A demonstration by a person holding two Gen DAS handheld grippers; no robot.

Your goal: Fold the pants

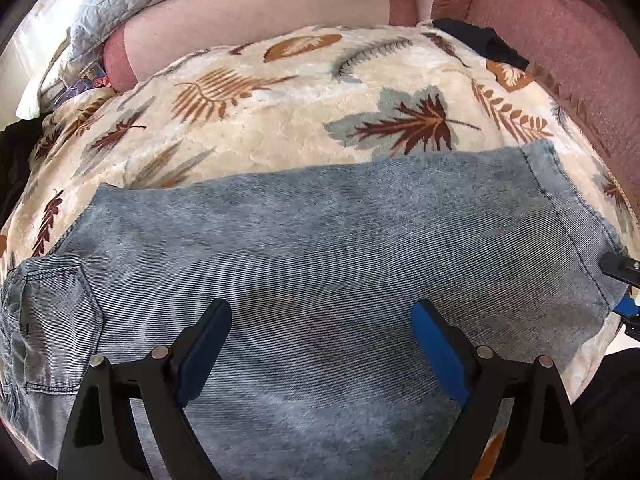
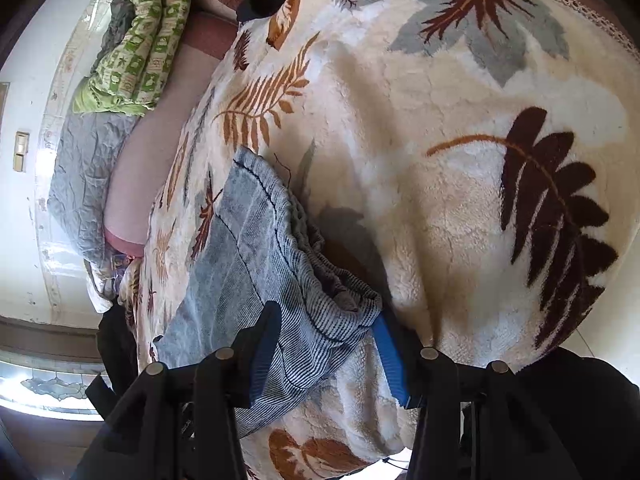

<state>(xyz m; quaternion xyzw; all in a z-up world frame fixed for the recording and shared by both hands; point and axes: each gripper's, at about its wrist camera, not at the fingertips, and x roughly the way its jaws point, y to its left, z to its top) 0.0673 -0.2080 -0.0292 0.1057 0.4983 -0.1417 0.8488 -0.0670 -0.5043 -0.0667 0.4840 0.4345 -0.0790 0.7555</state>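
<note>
Light blue denim pants (image 1: 320,232) lie folded flat across a cream blanket with leaf prints (image 1: 280,120). A back pocket (image 1: 52,320) shows at the left end and the stitched hem (image 1: 560,200) at the right. My left gripper (image 1: 322,308) hovers open and wide over the middle of the denim, with nothing pinched. My right gripper (image 2: 326,316) is at the hem end of the pants (image 2: 248,240). The bunched hem sits between its parted fingers, whose pads do not squeeze it. That gripper's tip (image 1: 622,276) shows at the right edge of the left wrist view.
The blanket (image 2: 440,160) covers a pink cushioned seat (image 1: 560,40). A green patterned cloth (image 2: 140,40) and a grey quilt (image 2: 88,168) lie at the back. A black garment (image 1: 480,40) rests at the blanket's far corner. A wall with a switch (image 2: 20,152) stands behind.
</note>
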